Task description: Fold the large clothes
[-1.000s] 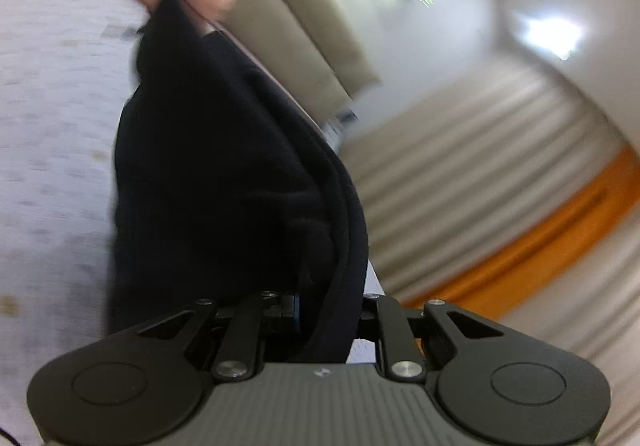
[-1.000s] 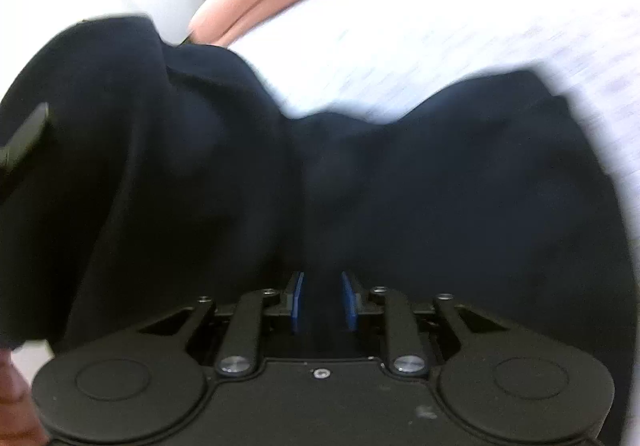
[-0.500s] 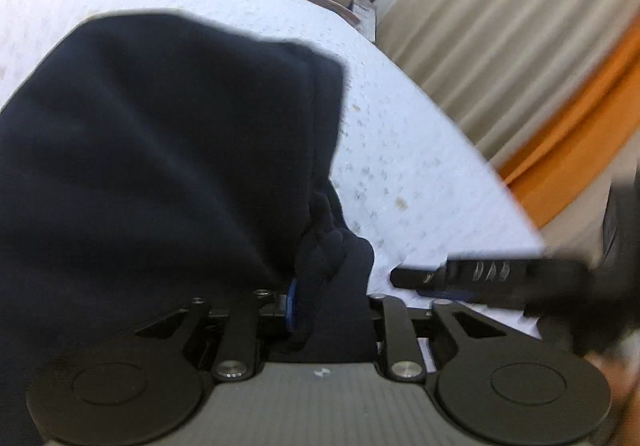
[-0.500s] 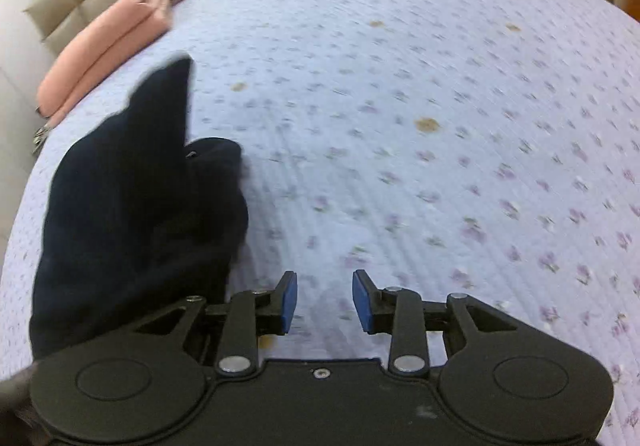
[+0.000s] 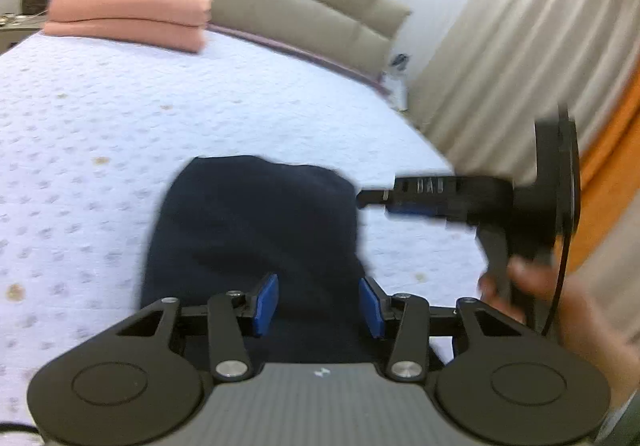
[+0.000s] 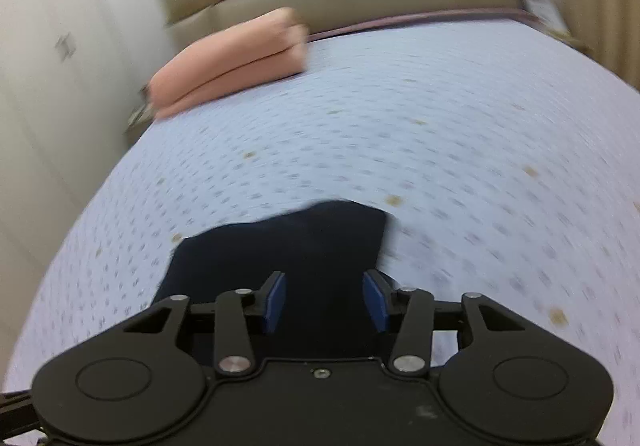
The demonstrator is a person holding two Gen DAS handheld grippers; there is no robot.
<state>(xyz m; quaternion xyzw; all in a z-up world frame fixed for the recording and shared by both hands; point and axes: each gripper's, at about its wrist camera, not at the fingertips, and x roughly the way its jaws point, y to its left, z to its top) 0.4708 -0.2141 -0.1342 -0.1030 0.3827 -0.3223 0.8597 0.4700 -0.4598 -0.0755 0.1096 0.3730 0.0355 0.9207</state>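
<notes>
Since a second ago: dark garment (image 5: 256, 230) released, lying bunched on bed (image 5: 100, 134). Left claw (image 5: 318, 304) and right claw (image 6: 324, 300) wide open, empty. Soft, limp, light; best gripped at 12 o'clock edge.

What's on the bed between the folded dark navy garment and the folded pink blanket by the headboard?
Nothing: only bare lilac dotted bedspread separates the folded dark navy garment from the folded pink blanket. Both wrist views show that stretch.
</notes>
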